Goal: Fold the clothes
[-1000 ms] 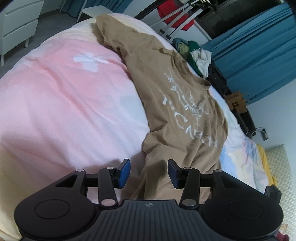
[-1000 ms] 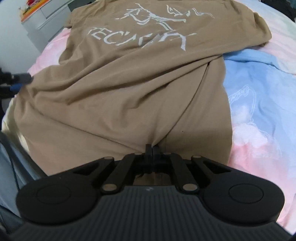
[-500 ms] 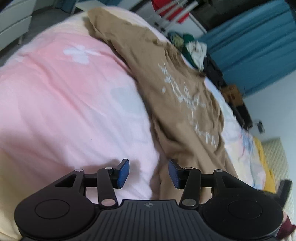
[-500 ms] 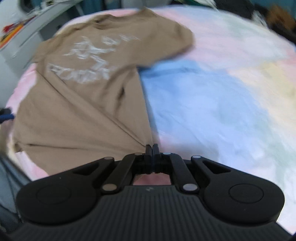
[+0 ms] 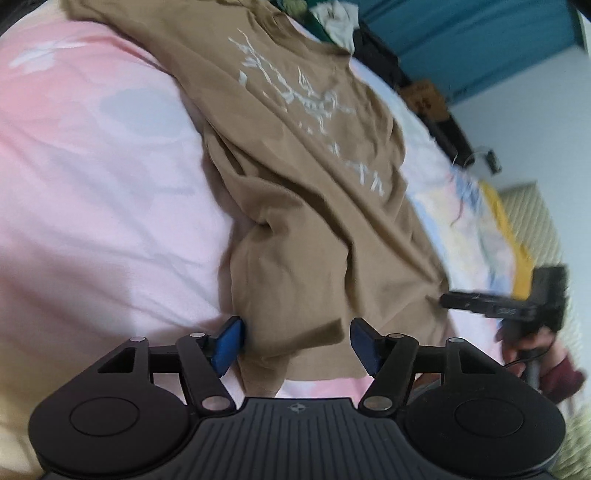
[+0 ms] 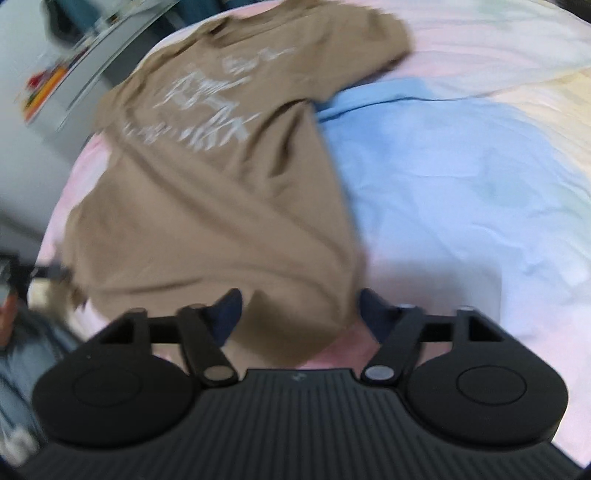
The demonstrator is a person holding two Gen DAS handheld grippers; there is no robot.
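A tan T-shirt point(image 5: 314, 206) with a white print lies spread on the bed, wrinkled near its hem. It also shows in the right wrist view point(image 6: 221, 192). My left gripper point(image 5: 297, 341) is open, its blue pads on either side of the shirt's bottom left corner. My right gripper point(image 6: 301, 314) is open over the shirt's bottom right corner, with the cloth lying between the jaws. The right gripper also shows in the left wrist view point(image 5: 491, 306) at the shirt's far hem corner.
The bed cover is pink on the left point(image 5: 92, 184) and blue on the right point(image 6: 461, 184). A pile of clothes point(image 5: 332, 18) and teal curtains point(image 5: 461, 37) are beyond the bed. A white cabinet point(image 6: 55, 92) stands at the far left.
My right gripper has opened and let go of the shirt's hem after pulling it sideways. My left gripper has moved in around the shirt's bottom left corner and stays open.
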